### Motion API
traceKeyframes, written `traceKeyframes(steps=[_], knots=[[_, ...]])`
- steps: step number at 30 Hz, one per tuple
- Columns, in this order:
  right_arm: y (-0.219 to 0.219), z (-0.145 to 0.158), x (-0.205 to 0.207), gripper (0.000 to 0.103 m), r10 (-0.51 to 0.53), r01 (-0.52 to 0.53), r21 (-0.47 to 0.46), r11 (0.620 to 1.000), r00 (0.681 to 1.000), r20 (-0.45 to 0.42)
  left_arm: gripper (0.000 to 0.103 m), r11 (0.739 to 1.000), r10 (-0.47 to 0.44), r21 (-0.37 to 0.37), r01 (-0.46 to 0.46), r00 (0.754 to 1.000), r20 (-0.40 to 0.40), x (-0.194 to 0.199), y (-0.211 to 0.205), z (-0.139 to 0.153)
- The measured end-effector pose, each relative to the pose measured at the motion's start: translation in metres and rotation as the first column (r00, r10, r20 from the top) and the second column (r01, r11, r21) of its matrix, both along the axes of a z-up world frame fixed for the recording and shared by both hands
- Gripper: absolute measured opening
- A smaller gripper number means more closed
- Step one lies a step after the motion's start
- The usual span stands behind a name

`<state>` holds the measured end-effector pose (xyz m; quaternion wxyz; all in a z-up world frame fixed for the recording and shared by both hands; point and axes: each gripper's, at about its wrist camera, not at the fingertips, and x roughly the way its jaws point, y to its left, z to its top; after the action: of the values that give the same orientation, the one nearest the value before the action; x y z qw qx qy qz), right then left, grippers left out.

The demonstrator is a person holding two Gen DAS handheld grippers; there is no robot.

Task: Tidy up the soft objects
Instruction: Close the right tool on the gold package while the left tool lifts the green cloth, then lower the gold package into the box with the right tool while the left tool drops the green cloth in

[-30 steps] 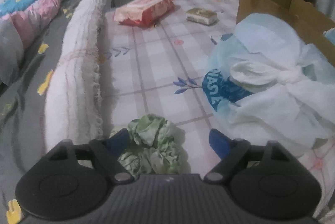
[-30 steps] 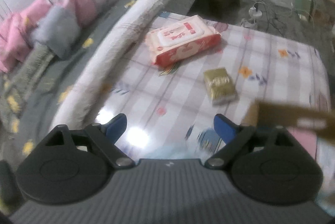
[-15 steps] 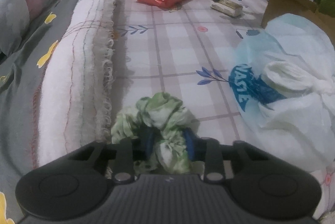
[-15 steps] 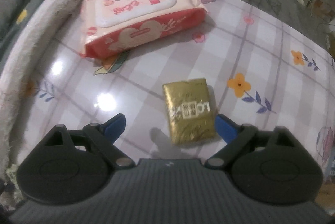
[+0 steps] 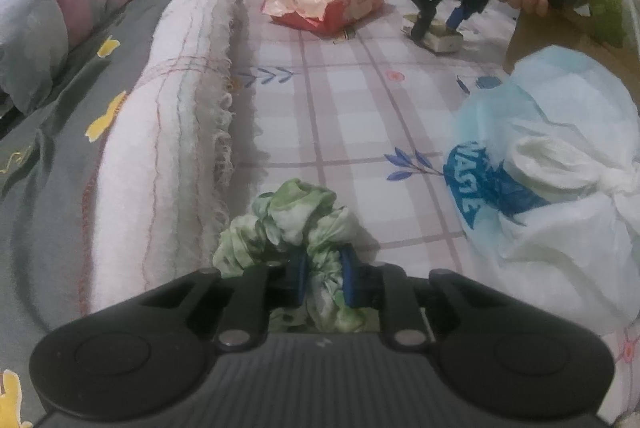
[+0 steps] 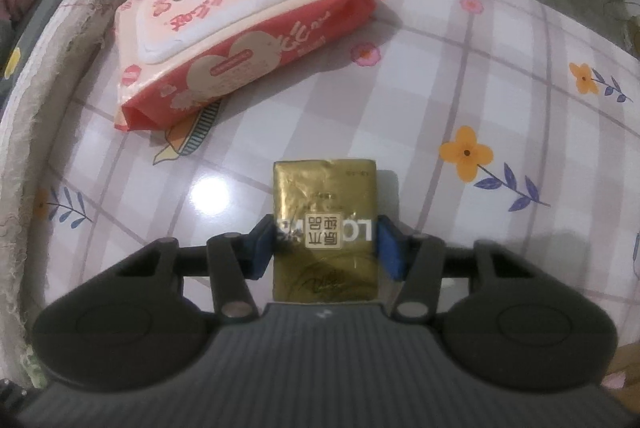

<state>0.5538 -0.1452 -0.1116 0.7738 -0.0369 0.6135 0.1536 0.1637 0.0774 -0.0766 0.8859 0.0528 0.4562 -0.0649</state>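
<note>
My left gripper [image 5: 323, 278] is shut on a crumpled green and white cloth [image 5: 292, 216] that lies on the checked table cover near its left edge. My right gripper [image 6: 325, 248] has its blue pads against both sides of a small gold tissue pack [image 6: 325, 228] that rests on the cover. The same gripper [image 5: 438, 23] and gold pack [image 5: 440, 39] show far back in the left wrist view. A pink and red wet-wipes pack [image 6: 236, 23] lies beyond it; it also shows in the left wrist view [image 5: 328, 1].
A tied white and blue plastic bag [image 5: 560, 179] sits at the right. A brown cardboard box [image 5: 568, 47] stands behind it. A rolled white towel [image 5: 172, 115] runs along the table's left edge, with a grey bed and pink quilt [image 5: 60, 11] beyond.
My left gripper has closed on the green cloth. My right gripper has come down over the gold pack and closed its fingers against its sides.
</note>
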Motion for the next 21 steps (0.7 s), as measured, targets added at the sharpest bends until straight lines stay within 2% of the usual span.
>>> traceKeyframes(steps=[4, 10, 16, 19, 21], knots=[[-0.001, 0.023, -0.016, 0.051, -0.003, 0.001, 0.052, 0.999, 0.999, 0.035, 0.017, 1.0, 0.021, -0.02, -0.02, 1.0, 0.018, -0.002, 0.002, 0.007], [-0.021, 0.1, -0.074, 0.051, -0.009, -0.016, 0.188, 0.982, 0.991, 0.131, 0.017, 0.999, 0.02, -0.042, -0.017, 0.997, 0.073, -0.014, -0.001, 0.028], [-0.095, 0.179, -0.177, 0.051, -0.088, 0.018, 0.275, 0.961, 0.966, 0.242, 0.017, 0.996, -0.005, -0.087, 0.015, 0.994, 0.111, -0.03, -0.005, 0.042], [-0.144, 0.196, -0.235, 0.051, -0.162, 0.082, 0.291, 0.953, 0.951, 0.263, 0.017, 0.993, -0.021, -0.115, 0.034, 0.993, 0.113, -0.036, -0.009, 0.044], [-0.177, 0.196, -0.271, 0.051, -0.217, 0.138, 0.293, 0.946, 0.941, 0.259, 0.017, 0.991, -0.027, -0.125, 0.042, 0.993, 0.117, -0.04, -0.011, 0.046]])
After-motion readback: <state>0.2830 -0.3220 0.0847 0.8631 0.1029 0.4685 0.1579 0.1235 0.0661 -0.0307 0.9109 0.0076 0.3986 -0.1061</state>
